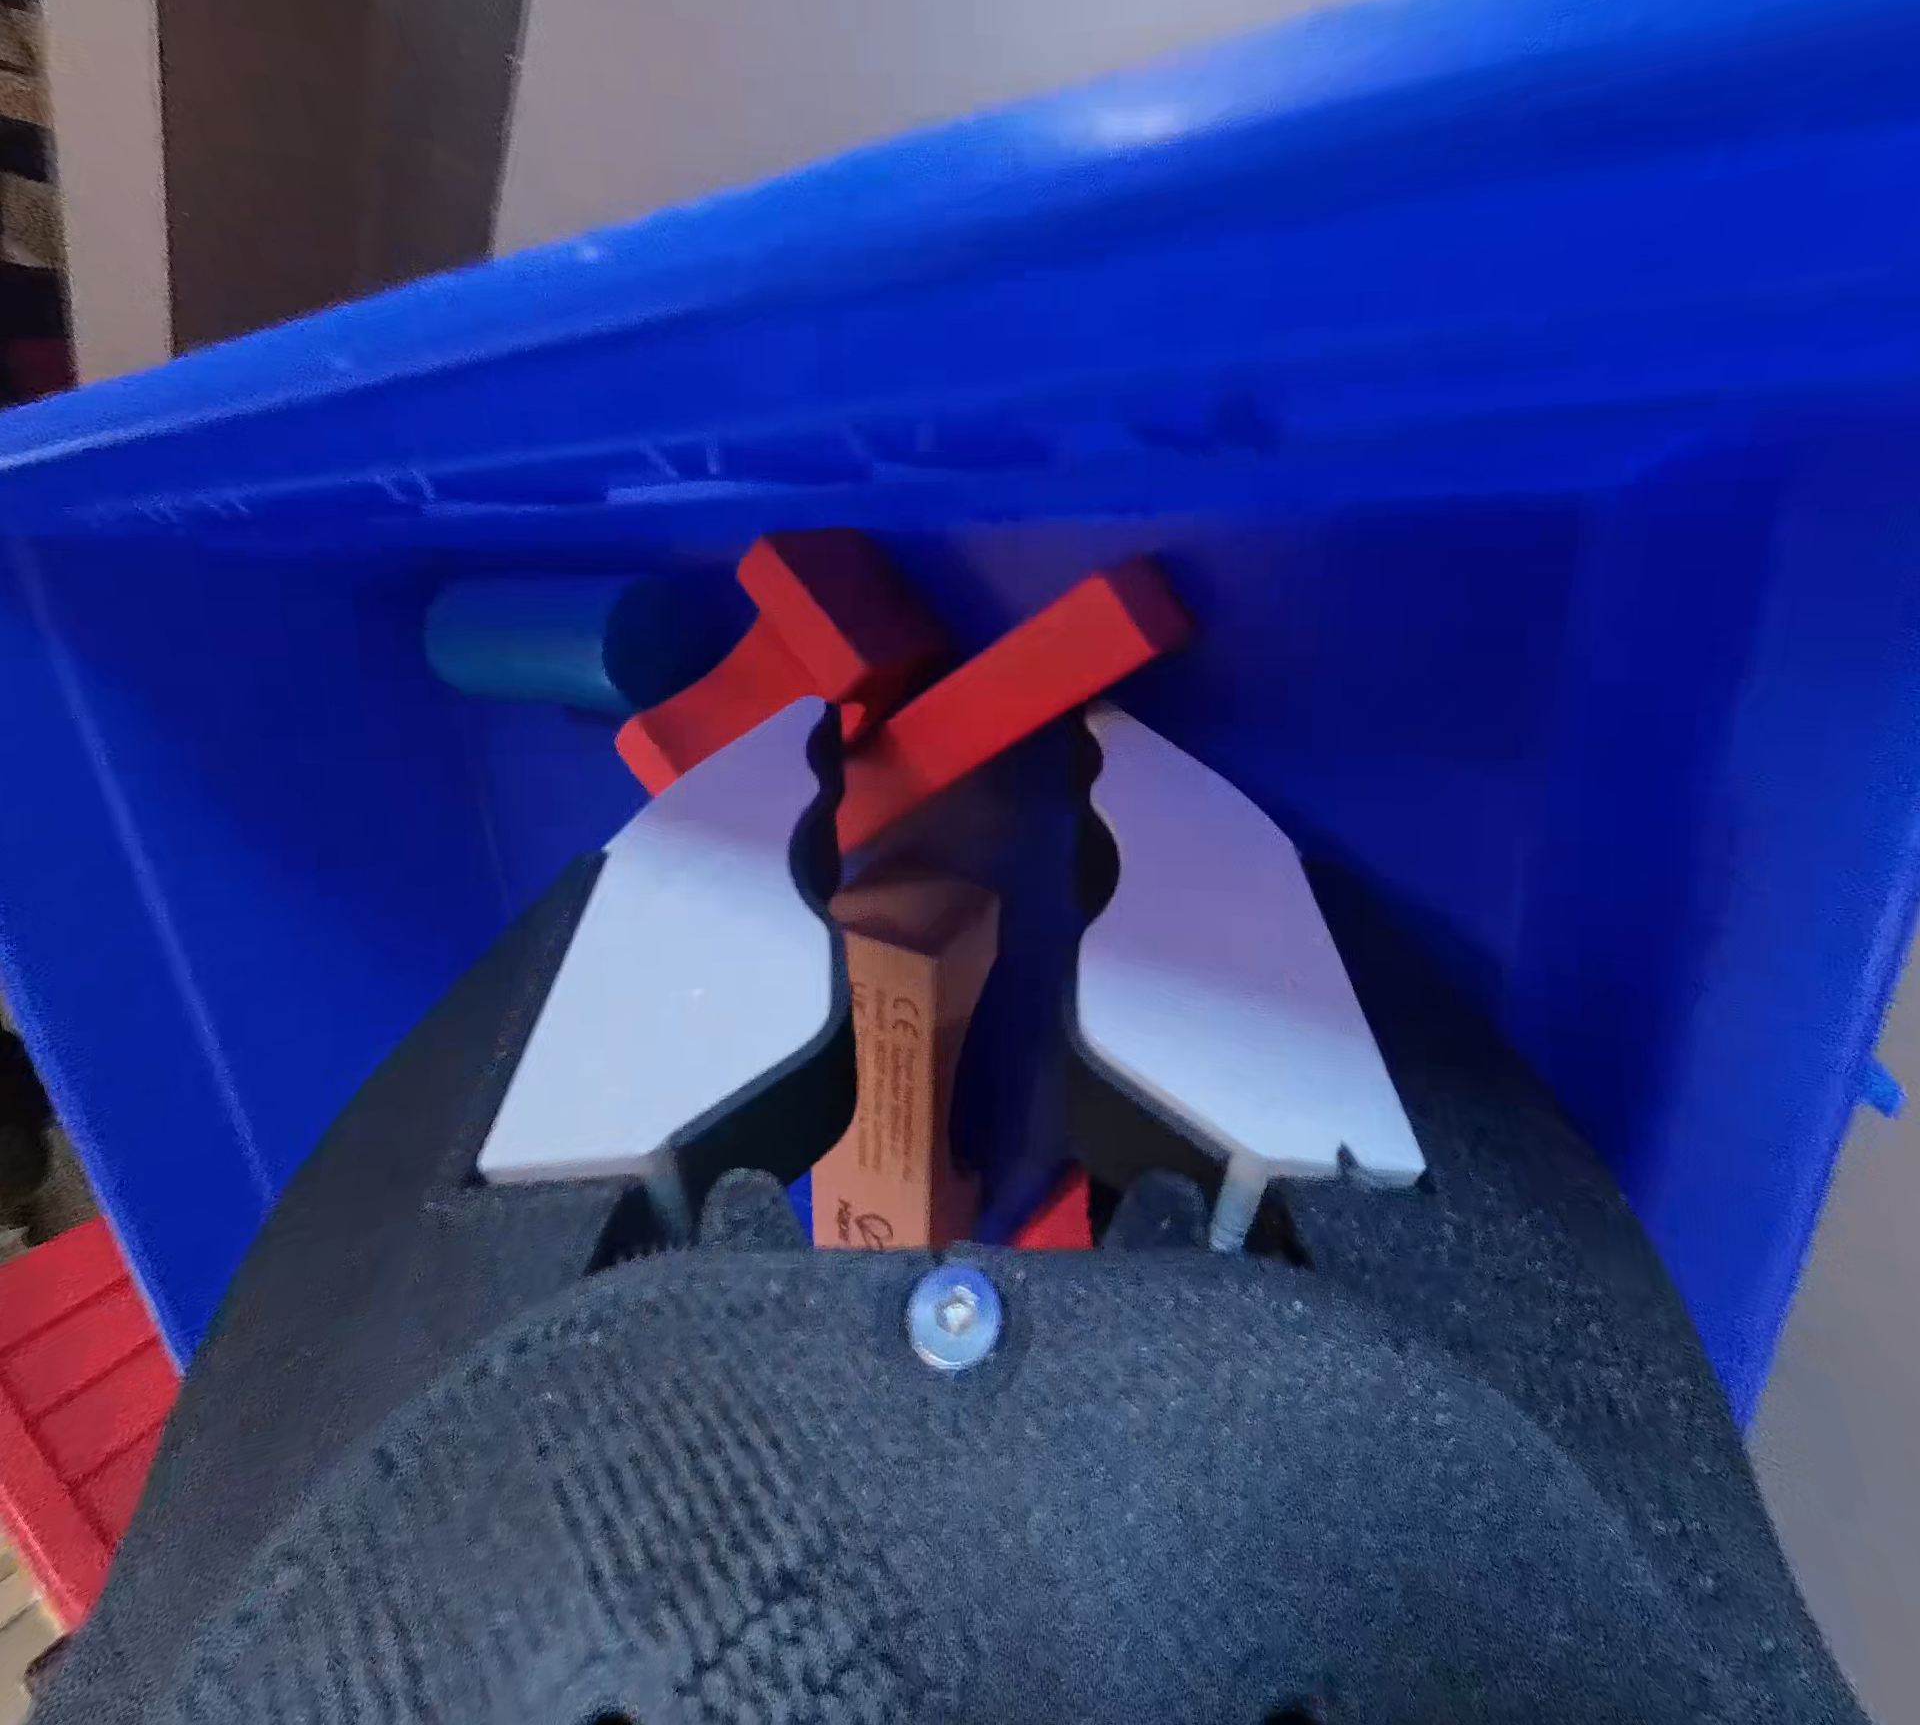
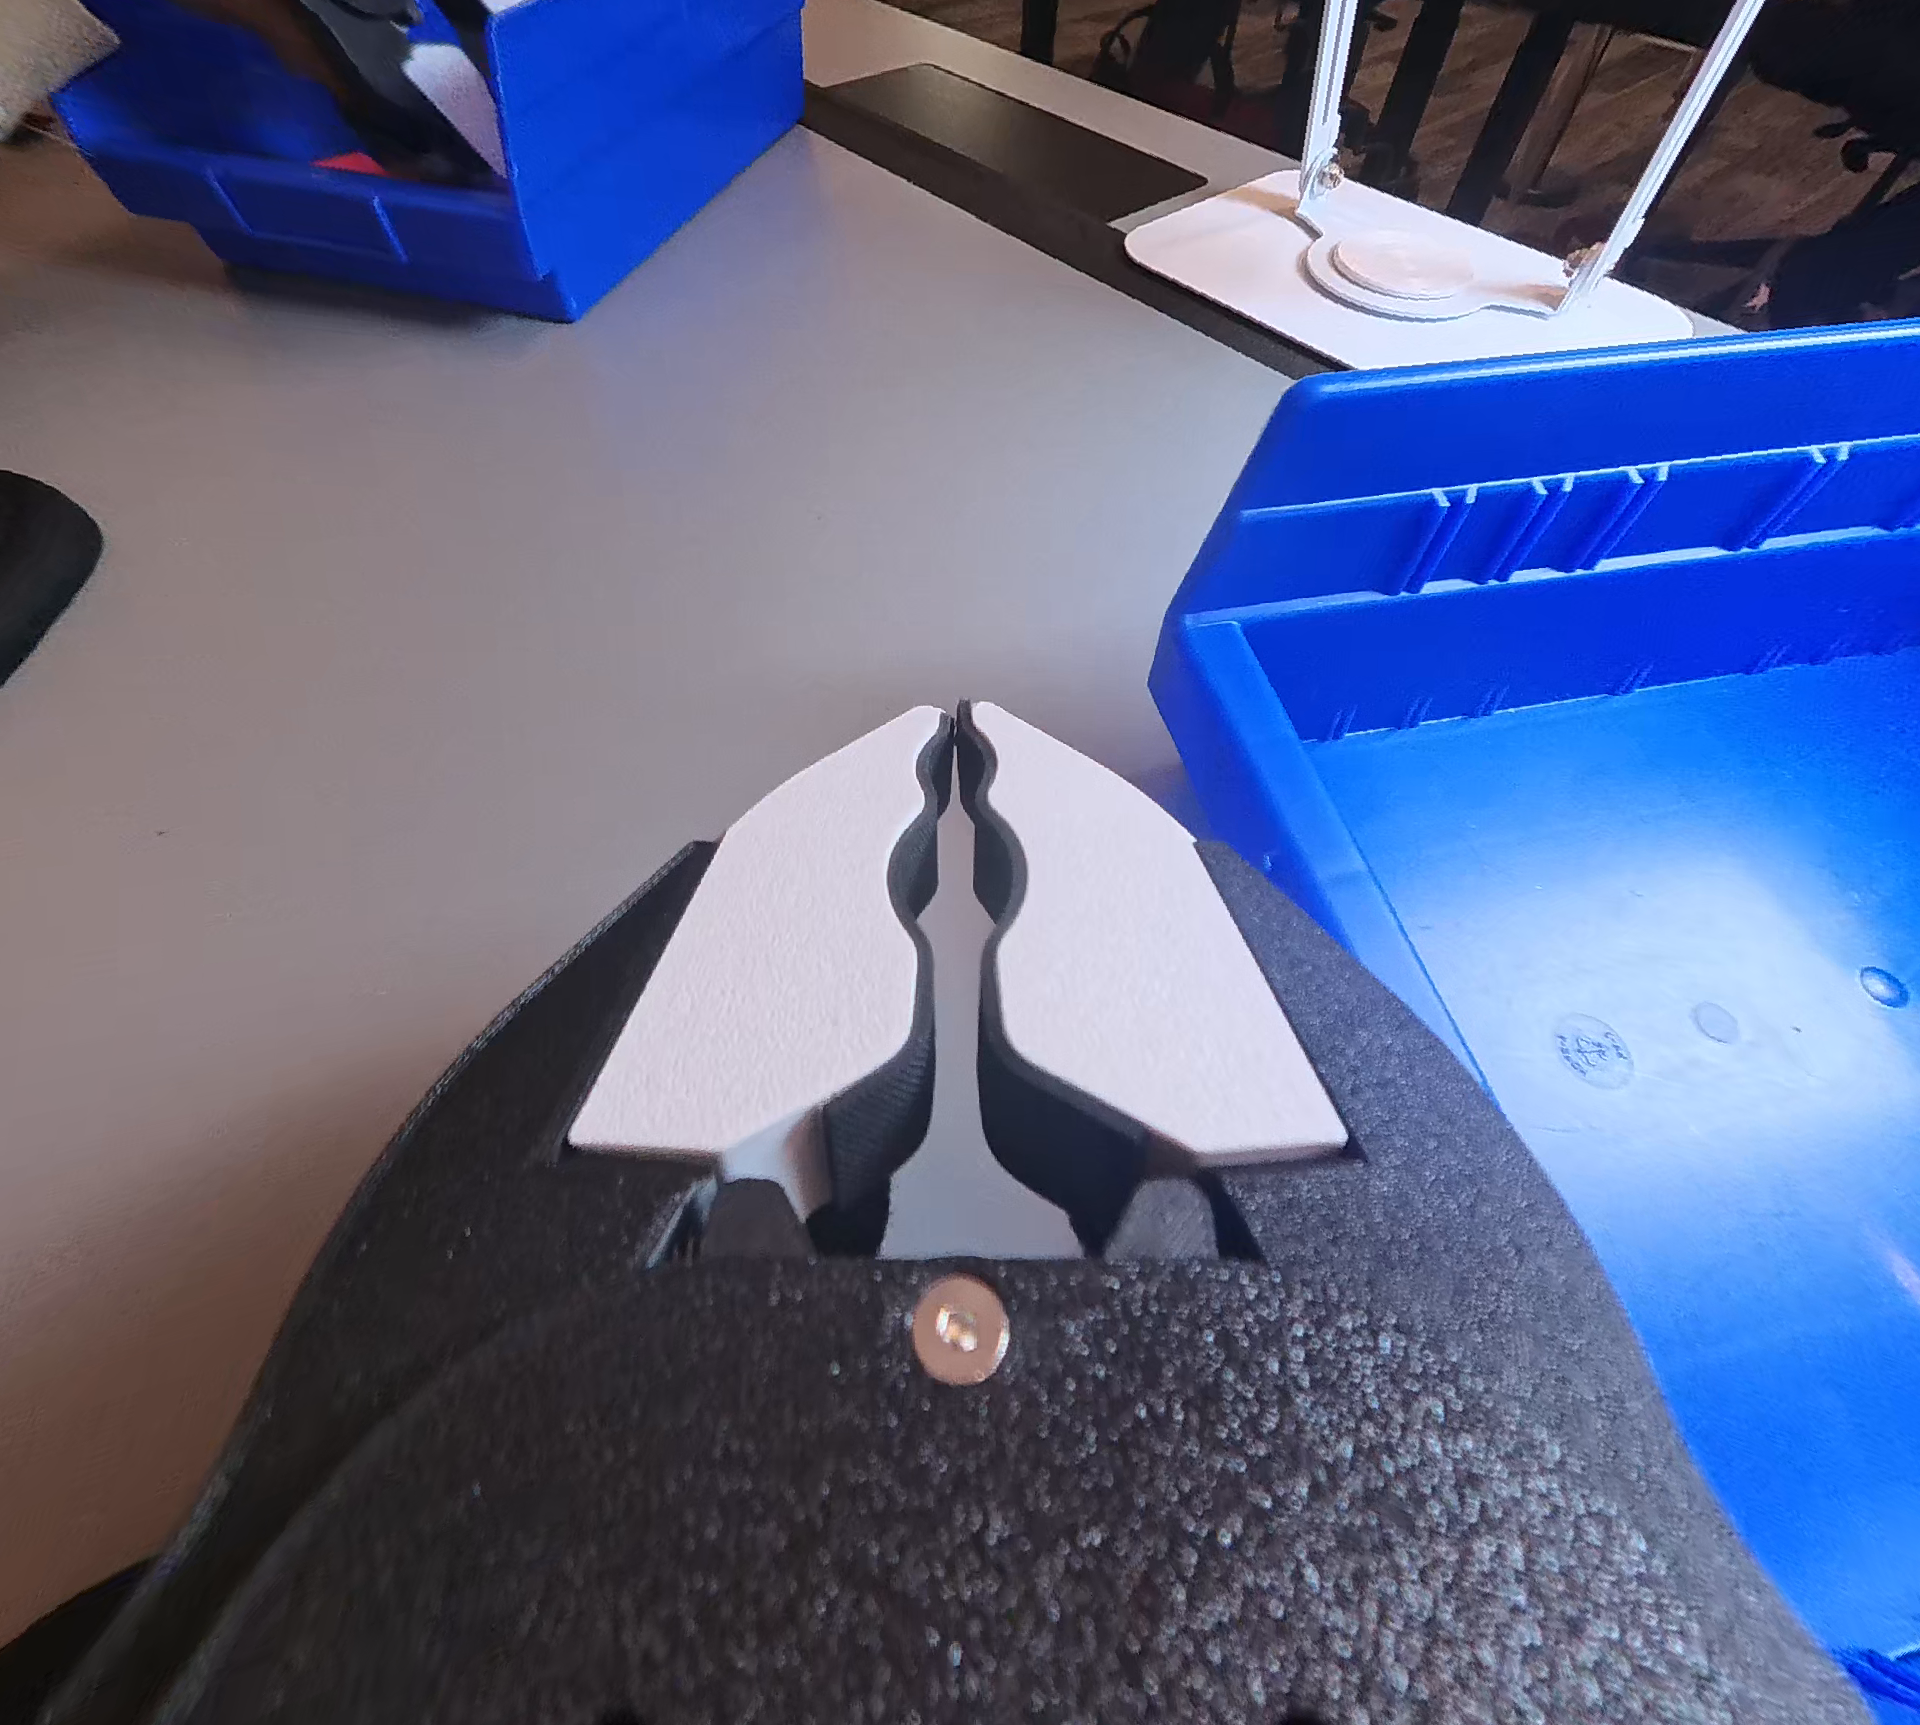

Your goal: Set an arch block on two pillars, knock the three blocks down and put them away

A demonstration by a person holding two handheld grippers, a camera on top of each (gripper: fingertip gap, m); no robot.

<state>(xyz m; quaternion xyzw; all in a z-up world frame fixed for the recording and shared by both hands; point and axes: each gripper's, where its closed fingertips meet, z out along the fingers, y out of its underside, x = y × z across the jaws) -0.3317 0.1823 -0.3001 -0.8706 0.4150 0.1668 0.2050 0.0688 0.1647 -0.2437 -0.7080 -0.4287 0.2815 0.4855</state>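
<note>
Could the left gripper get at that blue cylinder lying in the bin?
Probably, but not straight on. The left gripper is open and already inside the blue bin, but two crossed red blocks and an orange block lie between it and the blue cylinder, off to its left.

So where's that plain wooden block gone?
In the left wrist view, the plain wooden block lies inside the blue bin, between the fingers of the open left claw, just short of the crossed red blocks and a blue cylinder.

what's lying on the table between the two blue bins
Nothing: in the right wrist view only bare grey table separates the far blue bin from the near blue bin.
</note>
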